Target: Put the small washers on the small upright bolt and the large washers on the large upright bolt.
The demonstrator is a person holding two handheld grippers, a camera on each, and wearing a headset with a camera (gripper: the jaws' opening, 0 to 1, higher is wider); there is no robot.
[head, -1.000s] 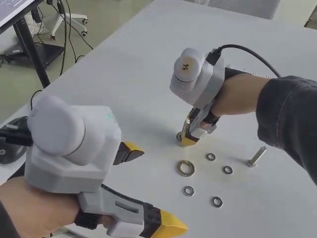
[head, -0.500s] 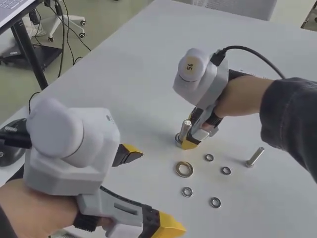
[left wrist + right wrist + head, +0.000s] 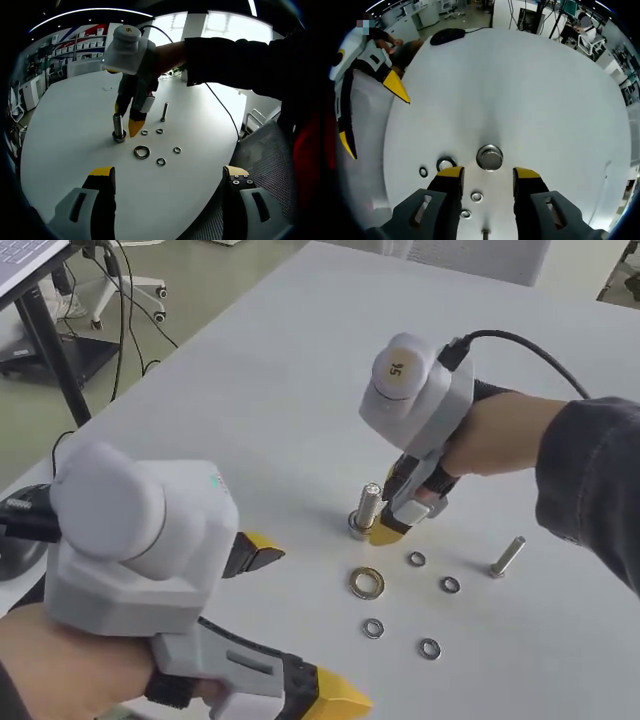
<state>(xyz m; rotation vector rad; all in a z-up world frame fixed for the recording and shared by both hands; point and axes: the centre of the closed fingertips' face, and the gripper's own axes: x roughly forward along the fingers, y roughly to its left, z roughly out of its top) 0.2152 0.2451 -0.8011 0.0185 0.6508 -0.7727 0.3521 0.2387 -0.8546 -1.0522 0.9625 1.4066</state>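
Just ahead of the right gripper (image 3: pixel 488 175), jaws parted and empty, stands the large bolt (image 3: pixel 489 157); washers (image 3: pixel 367 583) lie loose beside its tips, seemingly next for pickup, the left gripper (image 3: pixel 169 172) held back, wide open.

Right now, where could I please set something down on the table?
The white table is bare beyond the large upright steel bolt, toward its far edge. Nearer you it is crowded: a large brass-coloured washer, small silver washers and a lying small bolt.
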